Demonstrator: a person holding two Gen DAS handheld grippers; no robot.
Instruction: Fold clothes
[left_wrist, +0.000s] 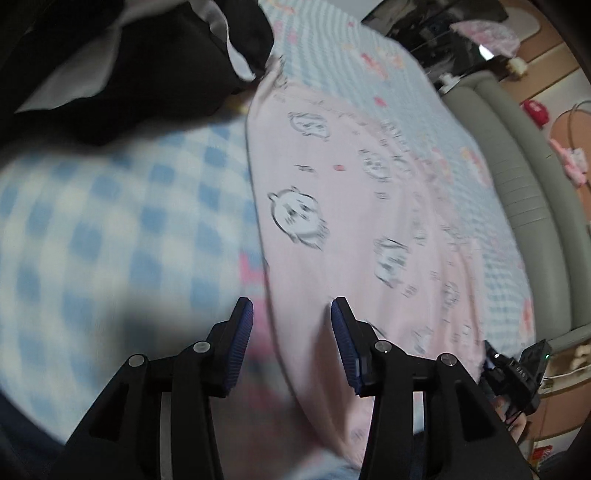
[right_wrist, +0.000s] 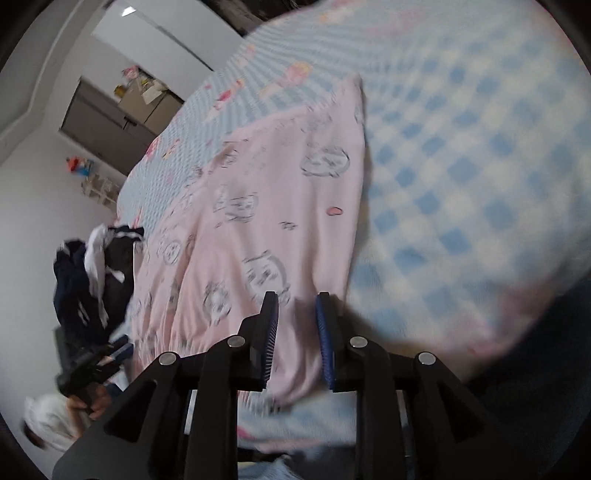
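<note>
A pink cartoon-print garment (left_wrist: 351, 206) lies spread on the blue checked bed (left_wrist: 103, 221); the left hand-held gripper (left_wrist: 291, 314) hangs released over its near edge; the right hand-held gripper (right_wrist: 297, 310) straddles the cloth, fingers parted; dark clothes (left_wrist: 147, 66) lie beside.

— Bedding? 
— Blue-and-white checked sheet (left_wrist: 110, 229) covers the bed, pink cartoon prints toward its far edge. 
— Bed frame? 
— Grey padded rail (left_wrist: 517, 177) along one edge. 
— Walls? 
— White wall (right_wrist: 33, 192); grey cabinet (right_wrist: 99, 118) carrying a cardboard box (right_wrist: 147, 99). 
— Lighting? 
— Ceiling light (right_wrist: 127, 11), bright. Views blurred.
</note>
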